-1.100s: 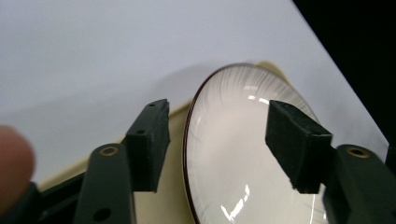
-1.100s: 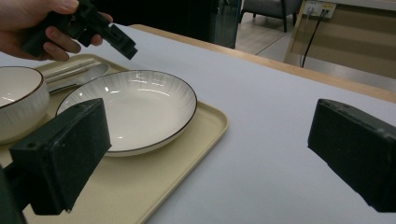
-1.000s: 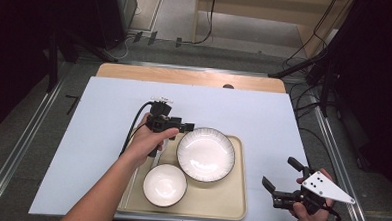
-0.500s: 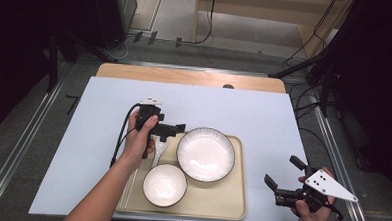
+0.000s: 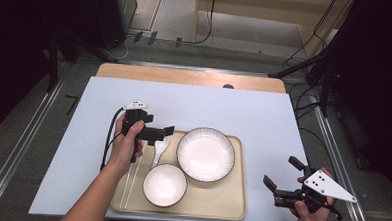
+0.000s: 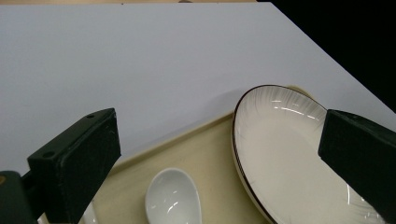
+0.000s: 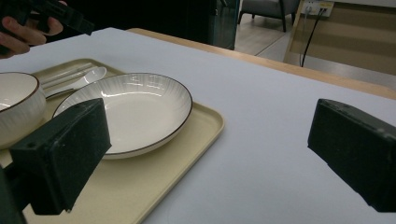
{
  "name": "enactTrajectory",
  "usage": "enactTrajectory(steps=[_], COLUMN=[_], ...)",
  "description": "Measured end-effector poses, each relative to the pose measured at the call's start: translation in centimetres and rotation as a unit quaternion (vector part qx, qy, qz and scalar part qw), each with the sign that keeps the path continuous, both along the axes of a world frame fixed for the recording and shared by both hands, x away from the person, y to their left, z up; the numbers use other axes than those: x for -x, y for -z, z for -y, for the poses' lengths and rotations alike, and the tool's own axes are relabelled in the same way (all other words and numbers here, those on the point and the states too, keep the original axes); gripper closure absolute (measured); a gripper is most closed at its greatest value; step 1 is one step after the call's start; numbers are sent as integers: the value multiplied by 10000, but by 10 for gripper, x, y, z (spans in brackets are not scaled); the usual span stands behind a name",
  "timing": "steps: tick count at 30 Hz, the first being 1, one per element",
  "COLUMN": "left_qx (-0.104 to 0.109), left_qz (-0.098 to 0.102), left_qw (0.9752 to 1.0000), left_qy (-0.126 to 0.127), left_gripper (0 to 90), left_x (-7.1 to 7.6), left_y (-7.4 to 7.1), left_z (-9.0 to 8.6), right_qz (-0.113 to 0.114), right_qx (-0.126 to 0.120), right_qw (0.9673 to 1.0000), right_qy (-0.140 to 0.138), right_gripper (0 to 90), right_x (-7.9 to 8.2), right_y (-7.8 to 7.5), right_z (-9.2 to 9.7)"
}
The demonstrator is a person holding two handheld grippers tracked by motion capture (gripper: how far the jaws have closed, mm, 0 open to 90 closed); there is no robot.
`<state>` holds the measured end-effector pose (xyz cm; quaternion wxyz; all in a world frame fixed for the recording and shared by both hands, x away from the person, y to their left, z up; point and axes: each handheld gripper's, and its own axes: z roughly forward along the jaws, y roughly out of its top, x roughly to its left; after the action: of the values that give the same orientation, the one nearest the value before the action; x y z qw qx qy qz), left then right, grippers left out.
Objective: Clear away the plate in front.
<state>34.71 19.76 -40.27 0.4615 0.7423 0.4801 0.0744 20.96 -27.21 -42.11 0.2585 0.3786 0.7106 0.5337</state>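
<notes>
Beige tray (image 5: 230, 204) with white spoon (image 5: 160, 148) lying at its left edge; both grippers are held wide and empty.

The left gripper (image 5: 164, 134) is carried level above the tray's upper left corner, gripped from behind by the left hand (image 5: 127, 145), whose forearm is stretched in from the bottom of the high view. Its jaws have just been opening and nothing is caught between them; the spoon lies directly beneath, beside the plate (image 5: 205, 154) and above the bowl (image 5: 164, 184). The right gripper (image 5: 282, 180) is held low off the table's right edge, aimed towards the tray, its jaws spread far apart with nothing in them.
</notes>
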Motion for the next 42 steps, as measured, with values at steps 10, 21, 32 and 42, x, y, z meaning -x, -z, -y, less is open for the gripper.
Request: enactTrajectory(steps=[10, 21, 32, 42], left_qx=[8, -18, 10, 130], left_qz=[172, 412, 632, 946], left_qw=[9997, 9980, 9941, 9898], left_qy=[-175, -478, -879, -1061], left_gripper=[0, 0, 0, 0], left_x=[18, 44, 76, 103], left_y=[1, 1, 3, -3], left_z=[-27, -59, -86, -110], right_qz=[-37, -39, -24, -41], right_qx=[36, 83, 46, 66], right_qw=[10000, 10000, 10000, 9997], right_qy=[22, 33, 66, 249], right_gripper=[0, 0, 0, 0], right_x=[-1, -1, 1, 4], right_y=[2, 2, 1, 1], right_z=[-1, -3, 0, 3])
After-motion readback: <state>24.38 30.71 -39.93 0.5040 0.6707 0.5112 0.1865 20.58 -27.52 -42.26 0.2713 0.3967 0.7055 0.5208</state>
